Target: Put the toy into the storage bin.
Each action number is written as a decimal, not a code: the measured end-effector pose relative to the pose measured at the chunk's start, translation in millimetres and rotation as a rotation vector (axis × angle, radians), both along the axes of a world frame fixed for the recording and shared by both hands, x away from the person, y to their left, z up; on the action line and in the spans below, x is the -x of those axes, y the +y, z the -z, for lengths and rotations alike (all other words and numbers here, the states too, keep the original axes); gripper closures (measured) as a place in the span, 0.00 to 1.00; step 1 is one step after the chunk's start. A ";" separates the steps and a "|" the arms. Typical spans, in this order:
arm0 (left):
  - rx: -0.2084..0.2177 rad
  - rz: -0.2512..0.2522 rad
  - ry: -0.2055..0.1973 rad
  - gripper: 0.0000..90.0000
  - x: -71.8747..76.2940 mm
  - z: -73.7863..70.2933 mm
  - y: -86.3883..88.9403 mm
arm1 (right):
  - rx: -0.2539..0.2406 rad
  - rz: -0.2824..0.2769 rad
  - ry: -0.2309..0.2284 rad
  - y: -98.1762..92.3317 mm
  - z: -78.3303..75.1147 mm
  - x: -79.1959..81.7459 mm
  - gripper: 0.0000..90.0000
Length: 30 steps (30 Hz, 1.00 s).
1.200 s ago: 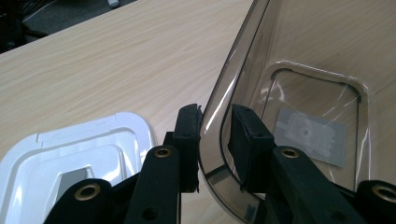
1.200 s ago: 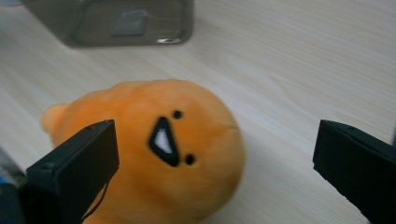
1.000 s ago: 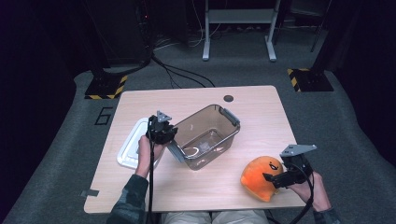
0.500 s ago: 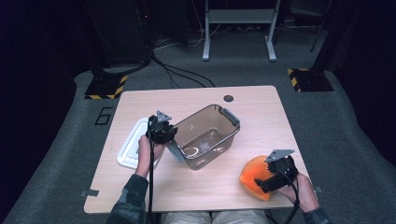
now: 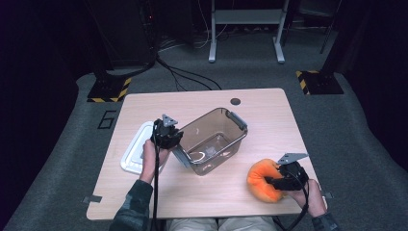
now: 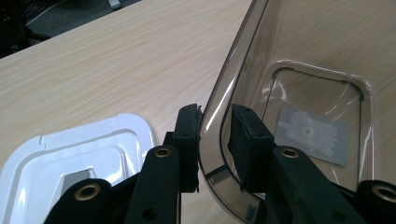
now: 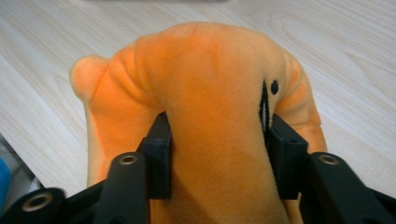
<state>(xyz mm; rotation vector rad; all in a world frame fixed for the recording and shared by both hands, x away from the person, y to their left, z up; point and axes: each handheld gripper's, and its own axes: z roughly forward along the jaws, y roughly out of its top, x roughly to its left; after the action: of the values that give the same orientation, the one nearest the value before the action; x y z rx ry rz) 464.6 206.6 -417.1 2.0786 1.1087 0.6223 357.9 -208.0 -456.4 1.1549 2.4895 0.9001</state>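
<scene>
A clear smoky plastic bin sits tilted at the table's middle. My left gripper is shut on the bin's wall, one pad outside and one inside. An orange plush toy lies near the front right edge of the table. My right gripper has just been closing on it, and its pads now press into the orange plush toy from both sides, bulging the fabric between them.
A white lid lies flat to the left of the bin, under my left hand; the white lid is also seen beside the left jaws. A dark round grommet sits in the table near its far edge.
My right gripper has come down onto the plush toy and its jaws have closed on it. The left gripper and the bin have not moved.
</scene>
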 end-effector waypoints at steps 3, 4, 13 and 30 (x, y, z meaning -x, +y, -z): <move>-0.030 0.003 -0.005 0.80 0.5 -0.7 -2.1 | -0.019 0.012 -0.009 -0.2 -2.1 2.5 0.64; -0.036 0.000 -0.009 0.80 0.7 -0.5 -3.4 | -0.023 0.012 -0.007 -1.0 -4.1 3.0 0.65; -0.046 0.003 -0.015 0.80 0.2 -0.4 -4.3 | -0.054 0.030 -0.014 1.4 -16.7 2.6 0.67; -0.037 0.004 -0.010 0.80 -0.4 -0.4 -3.4 | -0.104 0.011 -0.083 8.5 -50.2 -1.9 0.68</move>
<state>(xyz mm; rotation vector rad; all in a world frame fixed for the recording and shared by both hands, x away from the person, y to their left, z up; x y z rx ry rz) 465.0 203.3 -416.8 2.1067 1.0948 0.6556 359.8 -199.4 -406.2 1.1380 2.3932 1.0636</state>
